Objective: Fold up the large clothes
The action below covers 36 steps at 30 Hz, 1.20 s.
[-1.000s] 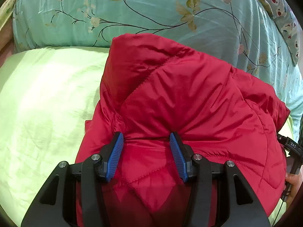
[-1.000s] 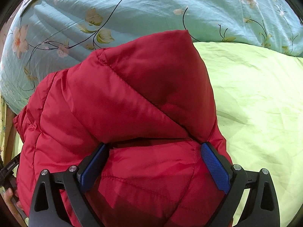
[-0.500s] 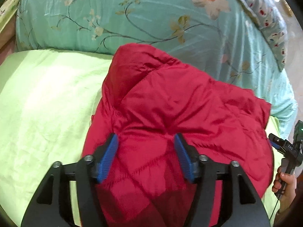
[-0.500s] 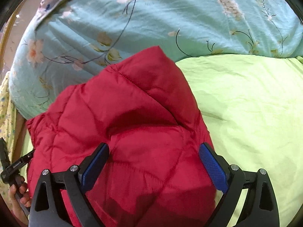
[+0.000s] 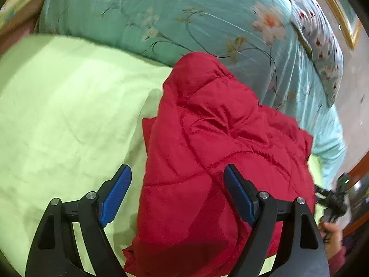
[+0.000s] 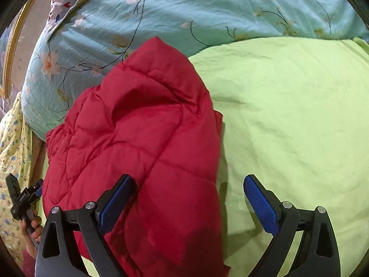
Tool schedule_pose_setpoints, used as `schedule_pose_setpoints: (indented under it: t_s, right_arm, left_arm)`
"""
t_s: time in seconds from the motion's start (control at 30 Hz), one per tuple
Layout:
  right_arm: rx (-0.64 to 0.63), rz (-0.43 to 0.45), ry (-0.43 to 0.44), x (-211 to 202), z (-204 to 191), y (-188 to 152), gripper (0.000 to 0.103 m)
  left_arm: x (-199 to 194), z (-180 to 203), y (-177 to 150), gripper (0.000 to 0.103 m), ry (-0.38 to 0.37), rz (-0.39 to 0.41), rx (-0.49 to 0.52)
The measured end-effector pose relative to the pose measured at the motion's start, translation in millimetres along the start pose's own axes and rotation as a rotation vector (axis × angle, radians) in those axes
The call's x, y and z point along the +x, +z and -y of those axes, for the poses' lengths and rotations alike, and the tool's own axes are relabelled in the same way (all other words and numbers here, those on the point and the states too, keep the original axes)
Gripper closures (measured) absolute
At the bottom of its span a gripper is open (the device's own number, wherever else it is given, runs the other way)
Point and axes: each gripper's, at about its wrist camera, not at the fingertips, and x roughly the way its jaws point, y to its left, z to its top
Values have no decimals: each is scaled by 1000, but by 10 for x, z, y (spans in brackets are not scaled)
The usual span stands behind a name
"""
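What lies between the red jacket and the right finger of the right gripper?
Only bare green sheet lies between the red jacket and that finger of the right gripper; the right wrist view shows it.

A bed with a lime-green sheet fills the frame's right. A folded red quilted jacket lies on it at centre-left. A teal floral quilt lies along the top.

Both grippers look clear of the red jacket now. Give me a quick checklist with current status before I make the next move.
1. Left gripper open, holding nothing: ok.
2. Right gripper open, holding nothing: ok.
3. Red jacket folded into a compact bundle: ok.
4. Jacket resting fully on the green sheet: ok, though its far corner touches the floral quilt.
5. Edges aligned underneath: cannot tell, lower layers hidden.
6. Fingers free of snagged fabric: ok.
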Motion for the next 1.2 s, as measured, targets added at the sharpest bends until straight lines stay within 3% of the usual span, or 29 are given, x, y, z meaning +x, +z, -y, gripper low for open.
schedule_pose_setpoints:
  t_s: [0.27,0.63,0.8,0.83,0.87,1.0,1.13,1.2]
  right_arm:
    - [5,-39,95,71,50,-11,5]
    - [44,-96,190,325,6,-20,5]
    - [65,-112,223,442,-18,-46,6]
    - [68,-114,227,453,-24,-49,6]
    - [64,-114,225,461,-37,-54,7]
    - [37,-113,214,431,-100,-68,26]
    - [14,-105,212,305,-180,-66,52]
    - [9,-100,209,212,-213,-76,58]
  left_arm:
    - [168,-233,-36,20,-118,-53,-97]
    - [424,-128,23,18,-181,-113,-135]
    - [498,-49,1,18,-168,-114,-113]
    - [500,-28,-6,19,-156,-111,-101]
    - [494,-10,-14,27,-151,-107,-89]
    - [435,98,-29,46,-141,-99,-46]
    - [277,178,-33,55,-141,-83,-22]
    - [154,221,-59,58,-144,-78,-6]
